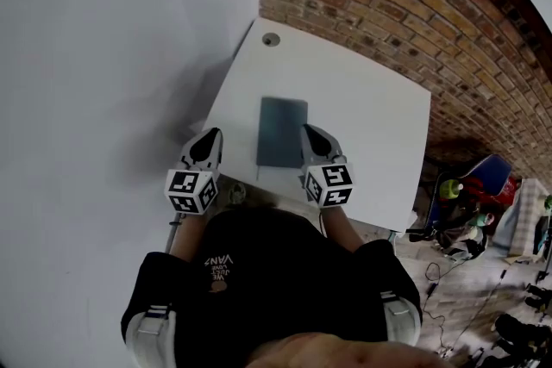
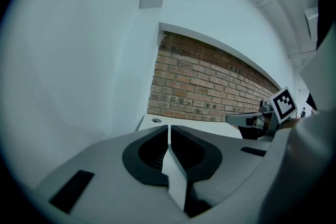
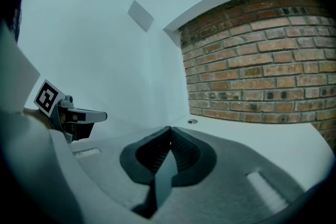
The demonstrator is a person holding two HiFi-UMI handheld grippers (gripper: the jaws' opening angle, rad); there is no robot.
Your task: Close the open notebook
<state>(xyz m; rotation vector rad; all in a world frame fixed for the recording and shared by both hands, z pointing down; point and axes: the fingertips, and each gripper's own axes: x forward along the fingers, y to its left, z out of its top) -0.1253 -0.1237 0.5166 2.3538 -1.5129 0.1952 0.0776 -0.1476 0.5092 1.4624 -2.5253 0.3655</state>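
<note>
Notebook point(image 1: 282, 132) looked closed; left gripper point(image 1: 210, 136) and right gripper point(image 1: 308, 132) jaws were shut, empty, so I judged lifting clear without brushing it best.

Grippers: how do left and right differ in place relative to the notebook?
The left gripper stands apart from the notebook; the right gripper sits close beside its right edge. The left is at the table's left edge, the right over the tabletop. Both have jaws shut and empty.

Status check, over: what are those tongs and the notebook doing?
Left tongs shut, empty. Right tongs same. Notebook lies closed on table. Nothing in the way.
</note>
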